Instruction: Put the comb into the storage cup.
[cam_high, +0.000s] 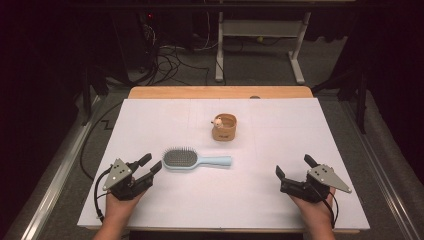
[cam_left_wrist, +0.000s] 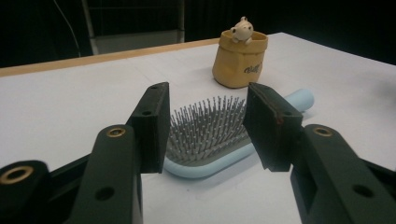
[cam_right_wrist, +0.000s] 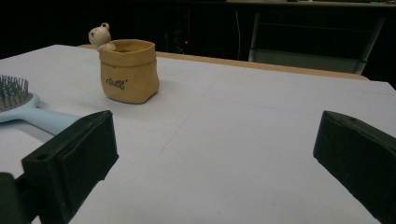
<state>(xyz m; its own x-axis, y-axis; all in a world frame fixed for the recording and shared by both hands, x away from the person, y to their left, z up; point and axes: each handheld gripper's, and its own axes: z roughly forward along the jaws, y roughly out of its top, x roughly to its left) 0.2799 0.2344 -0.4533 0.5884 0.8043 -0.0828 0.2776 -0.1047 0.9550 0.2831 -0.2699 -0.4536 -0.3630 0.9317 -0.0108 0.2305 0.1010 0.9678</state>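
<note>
Bench: white sheet over a wood top, wood showing along the far edge. Two things on it, both in the middle band.

Brush lies flat, bristles up, a little left of centre and nearer the near edge than the far one. Long axis runs parallel to the near edge: head toward the left edge, pale blue handle pointing toward the right edge.

Tan pot with a small bear figure on its rim stands upright just beyond the handle end, apart from the brush.

Left gripper sits just beside the brush head, on its left, jaws pointing at it along the brush axis. In the left gripper view the bristle head lies just beyond the jaws, seen through the gap, not yet between them. Jaws part-way closed, nothing in them, no contact.

Right gripper is well apart, near the right edge, jaws wide and empty, facing bare sheet.

Judgement: left hand is much the nearer. Approach is end-on to the head, so a grip means closing across the head's width, or shifting toward the handle.
</note>
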